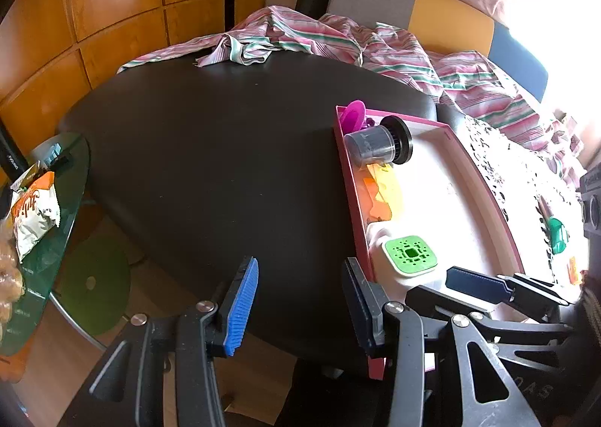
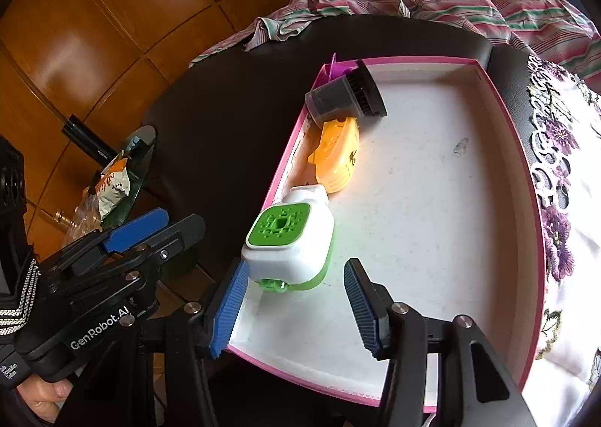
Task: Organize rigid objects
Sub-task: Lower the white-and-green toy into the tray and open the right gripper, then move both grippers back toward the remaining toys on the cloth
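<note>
Both grippers hang spread and empty, left gripper [image 1: 296, 306] over bare table [image 1: 210, 149], right gripper [image 2: 293, 310] just short of the green-topped dispenser [image 2: 289, 243] at the tray's [image 2: 526, 171] seven o'clock edge, risking nudging it over the low wall.

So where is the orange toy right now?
In the right wrist view, the orange toy lies inside the pink box, along its left wall, between the dark brush and the green-and-white gadget.
</note>
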`<state>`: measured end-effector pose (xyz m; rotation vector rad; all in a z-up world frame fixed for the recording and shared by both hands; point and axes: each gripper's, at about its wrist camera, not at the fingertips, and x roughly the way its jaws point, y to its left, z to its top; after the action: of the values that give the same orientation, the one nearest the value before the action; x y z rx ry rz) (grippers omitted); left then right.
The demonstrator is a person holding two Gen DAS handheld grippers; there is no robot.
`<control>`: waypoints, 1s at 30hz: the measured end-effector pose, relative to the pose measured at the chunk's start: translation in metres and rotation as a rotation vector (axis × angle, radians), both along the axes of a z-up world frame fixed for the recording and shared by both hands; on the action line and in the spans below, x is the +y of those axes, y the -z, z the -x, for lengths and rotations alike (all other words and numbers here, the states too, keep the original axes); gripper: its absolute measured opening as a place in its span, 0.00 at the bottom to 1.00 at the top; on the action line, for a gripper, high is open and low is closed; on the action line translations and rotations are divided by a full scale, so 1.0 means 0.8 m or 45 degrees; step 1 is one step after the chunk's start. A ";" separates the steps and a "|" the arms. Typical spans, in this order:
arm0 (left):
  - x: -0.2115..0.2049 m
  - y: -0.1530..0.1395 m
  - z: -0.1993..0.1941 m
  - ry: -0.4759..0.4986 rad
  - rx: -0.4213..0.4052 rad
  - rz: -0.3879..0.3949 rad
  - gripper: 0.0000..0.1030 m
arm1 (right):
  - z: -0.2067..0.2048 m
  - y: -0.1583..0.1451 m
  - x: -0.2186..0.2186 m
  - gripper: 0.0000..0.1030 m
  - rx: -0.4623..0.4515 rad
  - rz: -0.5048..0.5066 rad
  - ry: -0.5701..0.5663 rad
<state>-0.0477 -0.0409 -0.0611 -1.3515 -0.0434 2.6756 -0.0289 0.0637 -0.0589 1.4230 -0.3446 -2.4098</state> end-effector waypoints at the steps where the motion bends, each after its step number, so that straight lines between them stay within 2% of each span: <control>1: 0.001 0.000 0.000 0.001 0.000 0.001 0.46 | -0.001 -0.001 0.001 0.52 0.005 -0.002 0.003; 22: 0.020 -0.011 -0.005 0.058 0.028 0.019 0.47 | -0.015 -0.031 0.018 0.54 0.153 -0.182 0.036; 30: 0.035 -0.021 -0.005 0.106 0.063 0.038 0.47 | -0.018 -0.042 0.050 0.54 0.187 -0.220 0.110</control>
<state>-0.0433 -0.0126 -0.0439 -1.2651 0.0578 2.6491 -0.0144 0.1040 -0.0251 1.3129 -0.1688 -2.6520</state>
